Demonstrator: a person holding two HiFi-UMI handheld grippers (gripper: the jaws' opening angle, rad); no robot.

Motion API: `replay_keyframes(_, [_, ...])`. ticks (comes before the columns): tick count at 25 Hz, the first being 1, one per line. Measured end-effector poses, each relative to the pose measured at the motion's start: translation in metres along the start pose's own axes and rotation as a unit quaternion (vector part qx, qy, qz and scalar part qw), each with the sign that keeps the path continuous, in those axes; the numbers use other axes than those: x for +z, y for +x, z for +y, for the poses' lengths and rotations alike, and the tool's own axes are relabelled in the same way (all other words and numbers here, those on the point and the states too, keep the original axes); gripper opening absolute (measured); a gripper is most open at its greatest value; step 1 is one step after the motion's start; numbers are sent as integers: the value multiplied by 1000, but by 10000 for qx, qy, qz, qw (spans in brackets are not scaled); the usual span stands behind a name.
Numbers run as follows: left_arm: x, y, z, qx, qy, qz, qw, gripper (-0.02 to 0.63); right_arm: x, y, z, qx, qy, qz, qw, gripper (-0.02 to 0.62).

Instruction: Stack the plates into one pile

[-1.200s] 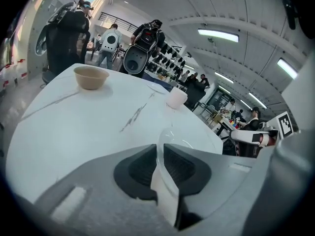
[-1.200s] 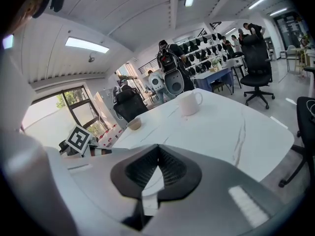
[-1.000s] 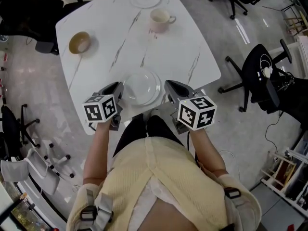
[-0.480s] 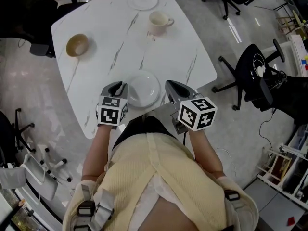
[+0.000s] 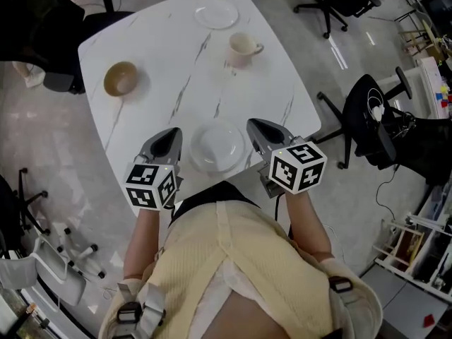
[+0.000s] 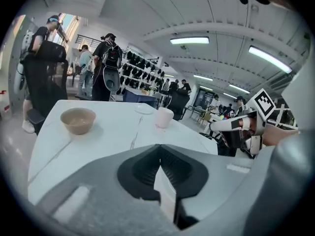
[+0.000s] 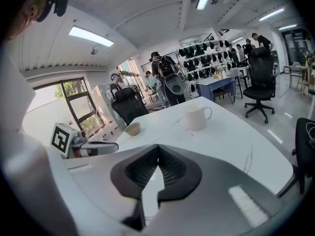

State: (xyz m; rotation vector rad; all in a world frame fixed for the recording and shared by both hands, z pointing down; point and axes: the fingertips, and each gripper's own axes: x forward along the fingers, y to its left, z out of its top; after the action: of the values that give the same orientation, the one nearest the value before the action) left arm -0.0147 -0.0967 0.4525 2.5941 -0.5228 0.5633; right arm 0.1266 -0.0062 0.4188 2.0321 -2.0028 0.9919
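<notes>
White, grey-veined table point(image 5: 176, 97) fills the upper middle of the head view, set on a pale glossy floor in an open office. Towards its left side stands a tan bowl point(image 5: 120, 78), upright and well apart from everything else. Nearer the person, at the table's near edge, the left gripper point(image 5: 171, 134) hangs with its marker cube towards the camera, pointing across the table and somewhat down. Its jaws have just been closing and now meet tip to tip. Its own view shows only a thin white slit behind the tips and no thing caught there.

Just to its right lies the near plate point(image 5: 217, 147), white and flat on the table. It sits between the two grippers, just beside each, and neither has hold of it. The far plate point(image 5: 217, 14) lies alone at the opposite edge, well apart from the near one, so the two are not stacked. Right of it and a little nearer stands a pale mug point(image 5: 242, 49), handle to the right.

The right gripper point(image 5: 254, 126) flanks the near plate's right side, its jaws likewise pressed together on nothing. Past the table's right edge stands a black chair point(image 5: 367, 111).
</notes>
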Motion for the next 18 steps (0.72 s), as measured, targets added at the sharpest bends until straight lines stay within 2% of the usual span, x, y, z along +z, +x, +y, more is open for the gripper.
replay_keyframes(8, [40,-11,0,-471,-6,-266,9985,2,29,15,4,-136,-302,-35,9994,5])
replay_keyframes(10, [48,-12,1,-460,17,-364,9983,2,36,18,6,-31,-397,-14,9992,5])
replay_keyframes(13, [59,-15,2,-373,29,-508,9980,2,52,21,7,227,-587,24,9980,72])
replay_keyframes(16, [69,-15,1,-212,49,-621,9978,2,73,23,-6,299,-783,-38,9965,75])
replay_keyframes(18, [76,-11,2,-73,31,-693,9976,2,87,26,-17,402,-728,-102,9965,77])
